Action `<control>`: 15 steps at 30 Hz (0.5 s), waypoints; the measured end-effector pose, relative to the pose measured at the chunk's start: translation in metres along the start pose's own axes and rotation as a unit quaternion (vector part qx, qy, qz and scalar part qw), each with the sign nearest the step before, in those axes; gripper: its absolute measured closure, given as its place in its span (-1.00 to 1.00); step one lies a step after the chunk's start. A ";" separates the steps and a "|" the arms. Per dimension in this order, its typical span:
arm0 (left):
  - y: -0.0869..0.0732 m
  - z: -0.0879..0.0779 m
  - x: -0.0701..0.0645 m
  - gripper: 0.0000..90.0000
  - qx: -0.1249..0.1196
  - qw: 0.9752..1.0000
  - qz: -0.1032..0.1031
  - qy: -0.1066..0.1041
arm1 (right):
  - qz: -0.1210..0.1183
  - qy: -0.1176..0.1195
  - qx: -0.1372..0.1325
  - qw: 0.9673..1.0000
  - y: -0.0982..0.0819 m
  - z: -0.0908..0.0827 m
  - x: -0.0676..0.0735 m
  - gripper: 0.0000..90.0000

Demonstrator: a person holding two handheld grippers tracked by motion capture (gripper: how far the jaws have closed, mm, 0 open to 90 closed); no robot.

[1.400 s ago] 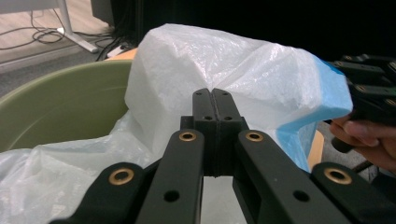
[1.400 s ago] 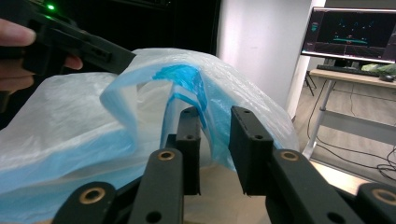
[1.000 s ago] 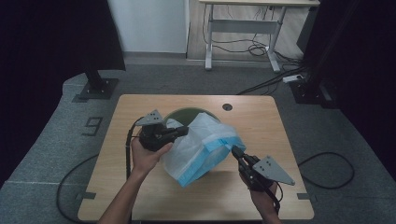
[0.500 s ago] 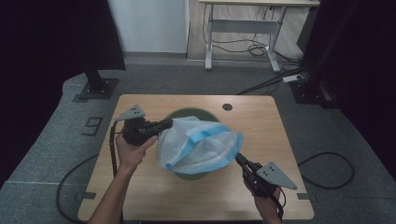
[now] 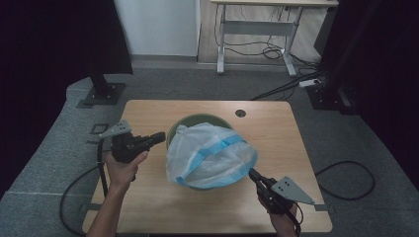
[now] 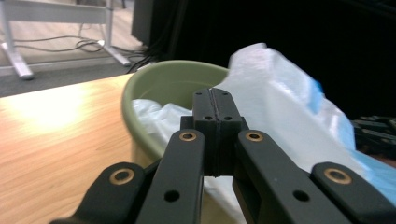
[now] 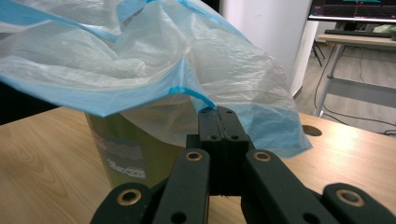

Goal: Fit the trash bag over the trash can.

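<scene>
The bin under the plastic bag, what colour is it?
The bin is olive green, clearest in the left gripper view; the bag is clear white with blue trim.

Dim room with black edges; soft overhead light leaves a pale glare on the table [image 6: 51, 112] left of the left gripper [image 6: 217, 100], whose near jaws blur.
</scene>
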State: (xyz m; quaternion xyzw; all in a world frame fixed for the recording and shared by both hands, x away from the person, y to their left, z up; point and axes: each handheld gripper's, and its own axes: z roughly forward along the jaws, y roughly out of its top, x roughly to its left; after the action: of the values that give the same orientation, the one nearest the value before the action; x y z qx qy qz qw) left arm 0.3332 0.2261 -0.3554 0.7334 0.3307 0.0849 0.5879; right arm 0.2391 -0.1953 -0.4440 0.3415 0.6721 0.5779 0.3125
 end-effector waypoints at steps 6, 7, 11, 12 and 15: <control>0.019 0.009 -0.027 0.42 0.005 0.999 0.043 0.005 | -0.009 0.003 -0.001 1.000 0.006 0.003 0.003 0.97; 0.021 0.010 -0.029 0.29 0.009 0.999 0.045 0.007 | -0.009 0.003 -0.002 1.000 0.007 0.003 0.004 0.97; 0.028 0.024 -0.034 -0.05 0.045 0.998 0.043 0.012 | -0.013 0.005 -0.005 1.000 0.009 0.001 0.005 0.97; 0.029 0.028 -0.034 -0.10 0.054 0.997 0.043 0.015 | -0.015 0.006 -0.006 1.000 0.010 0.001 0.005 0.97; 0.028 0.041 -0.030 -0.13 0.083 0.996 0.034 0.018 | -0.019 0.007 -0.009 1.000 0.011 -0.001 0.007 0.97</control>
State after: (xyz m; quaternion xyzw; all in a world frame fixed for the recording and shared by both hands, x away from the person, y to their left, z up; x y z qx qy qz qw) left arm 0.3420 0.1724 -0.3334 0.7888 0.3217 0.0905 0.5158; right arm 0.2354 -0.1887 -0.4330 0.3220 0.6757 0.5798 0.3218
